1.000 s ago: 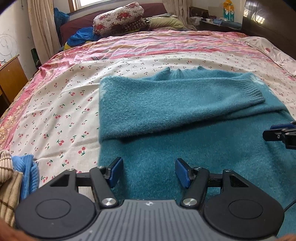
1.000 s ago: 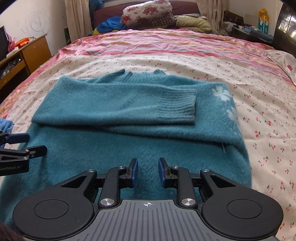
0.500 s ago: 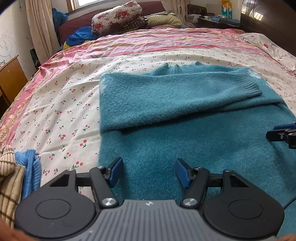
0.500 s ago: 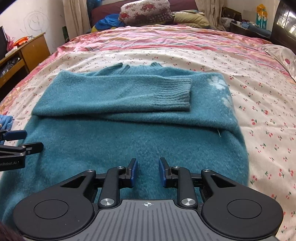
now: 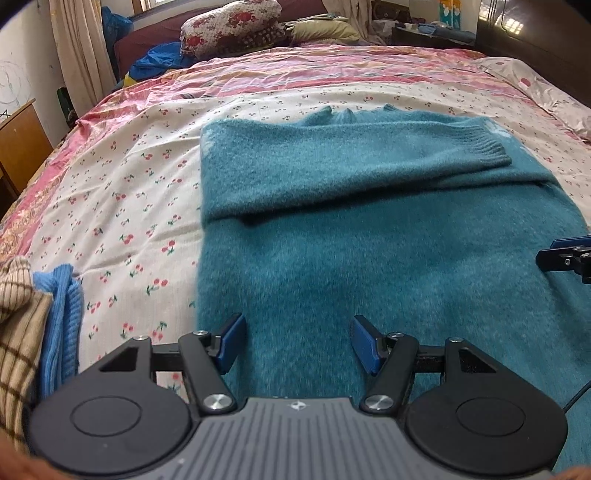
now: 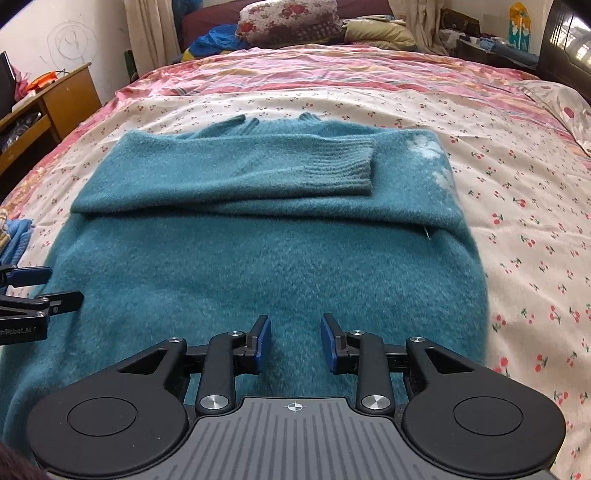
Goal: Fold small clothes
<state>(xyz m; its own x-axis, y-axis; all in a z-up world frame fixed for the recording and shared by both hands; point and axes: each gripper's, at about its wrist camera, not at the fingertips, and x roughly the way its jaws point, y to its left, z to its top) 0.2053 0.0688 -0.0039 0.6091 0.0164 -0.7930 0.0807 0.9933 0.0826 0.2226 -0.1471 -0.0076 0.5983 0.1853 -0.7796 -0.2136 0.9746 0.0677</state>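
A striped tan garment (image 5: 16, 332) and a ribbed blue knit (image 5: 61, 317) were piled at the left edge of the left wrist view, beside the teal sweater (image 5: 369, 240). The fuzzy sweater was spread flat on the cherry-print bedsheet (image 5: 129, 192) across the middle of both frames, one ribbed-cuffed sleeve (image 6: 332, 166) folded across its chest. The left gripper (image 5: 296, 341) was held wide open over the hem, gripping nothing. The right gripper (image 6: 295, 341) was likewise parted and empty. Floral pillows (image 6: 288, 16) were stacked at the top.
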